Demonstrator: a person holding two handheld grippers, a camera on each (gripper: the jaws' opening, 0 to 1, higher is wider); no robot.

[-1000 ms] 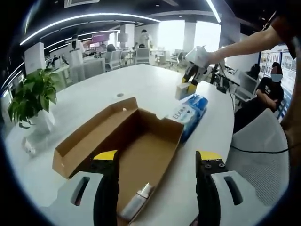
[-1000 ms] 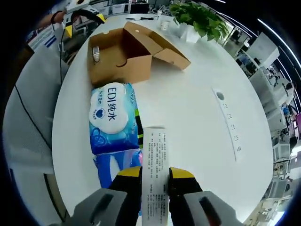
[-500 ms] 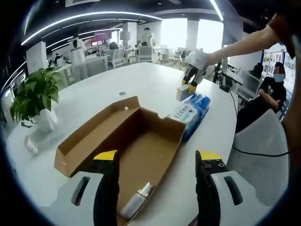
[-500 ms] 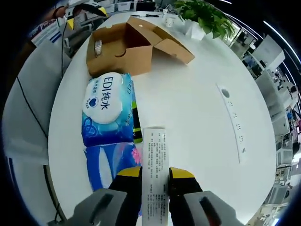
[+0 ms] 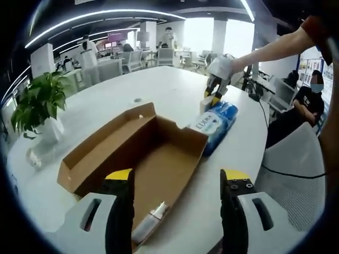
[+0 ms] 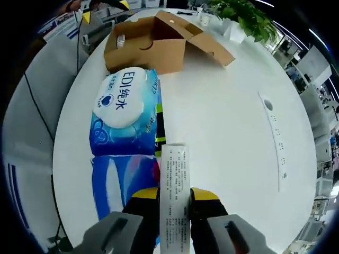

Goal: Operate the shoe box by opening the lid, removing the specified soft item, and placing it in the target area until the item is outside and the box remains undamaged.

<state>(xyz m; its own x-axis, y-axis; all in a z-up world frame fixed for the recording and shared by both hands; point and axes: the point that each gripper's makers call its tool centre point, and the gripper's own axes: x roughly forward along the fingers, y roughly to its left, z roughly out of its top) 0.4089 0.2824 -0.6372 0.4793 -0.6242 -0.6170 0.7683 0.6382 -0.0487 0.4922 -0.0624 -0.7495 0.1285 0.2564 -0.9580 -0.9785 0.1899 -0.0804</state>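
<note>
white table, shoe box, wipes pack

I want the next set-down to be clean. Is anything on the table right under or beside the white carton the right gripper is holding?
Yes. The blue wet wipes pack lies right beside the white carton held in the right gripper, on the side toward the open shoe box. The table on the carton's other side looks bare.

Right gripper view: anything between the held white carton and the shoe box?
Yes, in the right gripper view: blue wipes packs lie between the carton and the shoe box.
</note>
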